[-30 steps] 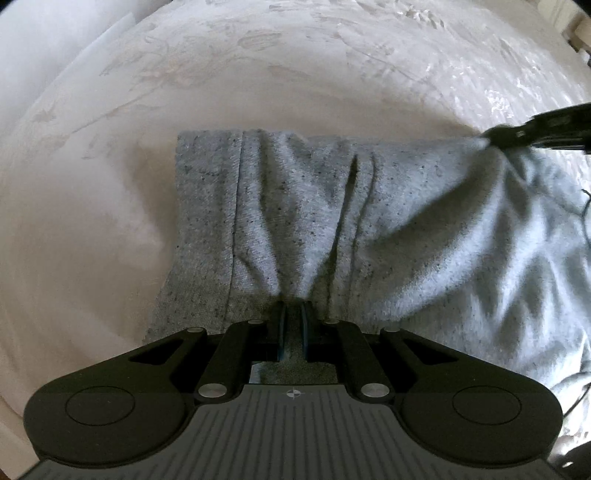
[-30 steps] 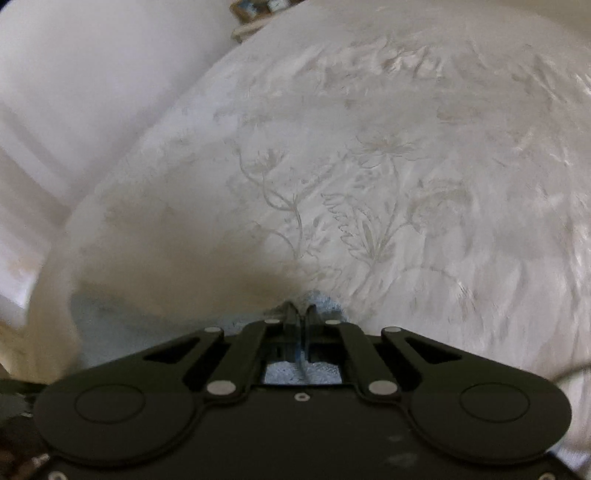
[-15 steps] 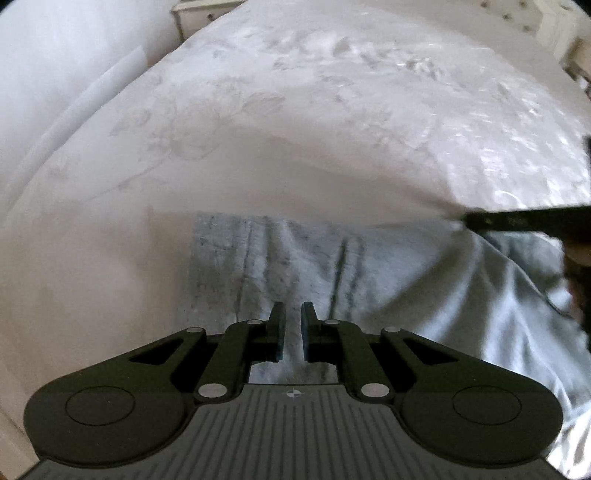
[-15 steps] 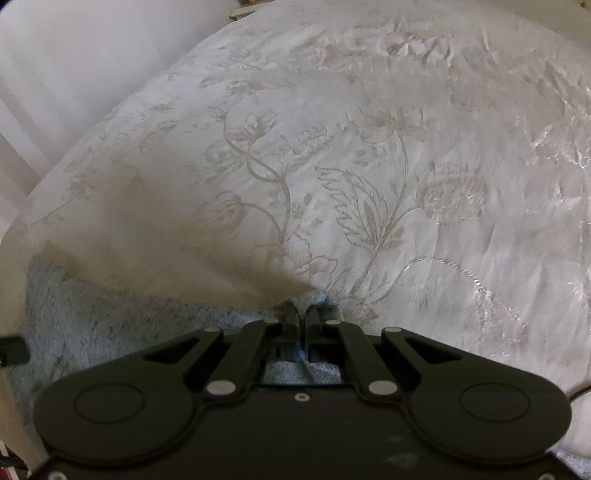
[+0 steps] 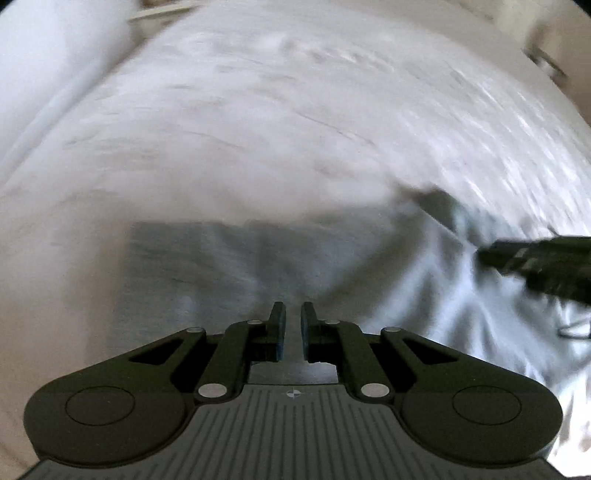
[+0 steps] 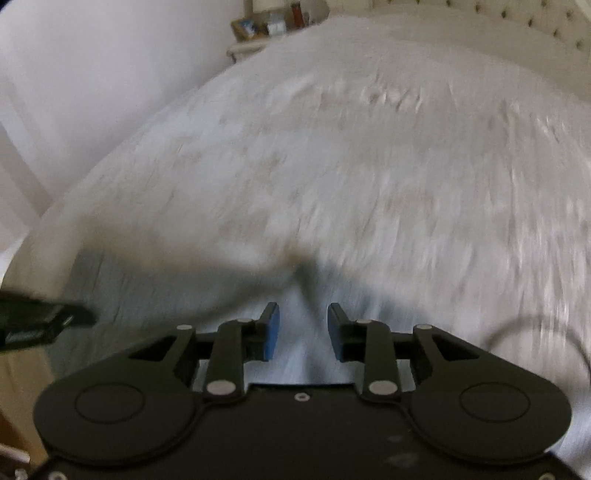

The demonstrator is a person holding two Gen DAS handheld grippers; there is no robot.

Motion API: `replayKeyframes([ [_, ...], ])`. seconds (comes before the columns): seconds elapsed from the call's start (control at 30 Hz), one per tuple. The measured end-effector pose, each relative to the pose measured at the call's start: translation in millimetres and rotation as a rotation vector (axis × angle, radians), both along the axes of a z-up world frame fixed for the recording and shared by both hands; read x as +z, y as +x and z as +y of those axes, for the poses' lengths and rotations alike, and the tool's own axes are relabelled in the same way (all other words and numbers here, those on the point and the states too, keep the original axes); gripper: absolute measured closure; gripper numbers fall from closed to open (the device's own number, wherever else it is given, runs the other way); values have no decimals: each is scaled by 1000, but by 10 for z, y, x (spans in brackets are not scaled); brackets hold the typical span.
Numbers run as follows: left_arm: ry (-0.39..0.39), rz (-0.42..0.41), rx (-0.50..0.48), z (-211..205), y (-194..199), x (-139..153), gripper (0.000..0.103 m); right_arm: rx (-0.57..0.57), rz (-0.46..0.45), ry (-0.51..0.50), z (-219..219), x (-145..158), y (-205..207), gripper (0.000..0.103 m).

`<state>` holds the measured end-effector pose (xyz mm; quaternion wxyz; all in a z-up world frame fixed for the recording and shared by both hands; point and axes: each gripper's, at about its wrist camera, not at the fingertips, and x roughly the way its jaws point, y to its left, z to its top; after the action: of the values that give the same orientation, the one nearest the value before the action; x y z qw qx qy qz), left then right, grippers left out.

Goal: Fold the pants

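Grey heathered knit pants (image 5: 229, 266) lie flat on white embroidered bedspread (image 5: 280, 122), just ahead of and under both tools. Left black two-finger gripper (image 5: 291, 325): narrow gap, holding nothing. Right black two-finger gripper (image 6: 303, 325): wider apart, empty. Fabric rumpled toward right. Motion blur hides weave and seams.

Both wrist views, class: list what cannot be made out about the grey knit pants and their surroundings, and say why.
- Grey knit pants: fold lines and seams, left wrist view, lost to motion blur.
- Pants' near edge, both views: hidden behind the black tool bodies.
- White embroidered bedspread: pattern smeared, right wrist view.
- Small items on the bedside shelf: too small.
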<state>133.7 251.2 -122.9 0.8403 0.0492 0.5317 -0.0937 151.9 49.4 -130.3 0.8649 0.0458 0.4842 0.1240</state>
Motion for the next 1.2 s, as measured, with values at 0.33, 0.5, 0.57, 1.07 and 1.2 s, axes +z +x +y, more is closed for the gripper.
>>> replayKeyframes([
  [0.33, 71, 78, -127, -80, -116, -232, 93, -52, 228, -26, 63, -216, -1103, 73],
  [0.5, 27, -29, -204, -268, -179, 50, 93, -298, 129, 6, -340, 243, -1491, 72],
  [0.57, -1, -42, -265, -419, -218, 126, 93, -397, 85, -17, -564, 434, -1712, 69],
  [1.07, -16, 53, -410, -1027, -610, -54, 93, -842, 57, -62, -1542, 363, -2628, 63],
  [1.2, 16, 42, -335, -952, -627, -2, 93, -762, 52, 39, -1596, 117, -2310, 63],
])
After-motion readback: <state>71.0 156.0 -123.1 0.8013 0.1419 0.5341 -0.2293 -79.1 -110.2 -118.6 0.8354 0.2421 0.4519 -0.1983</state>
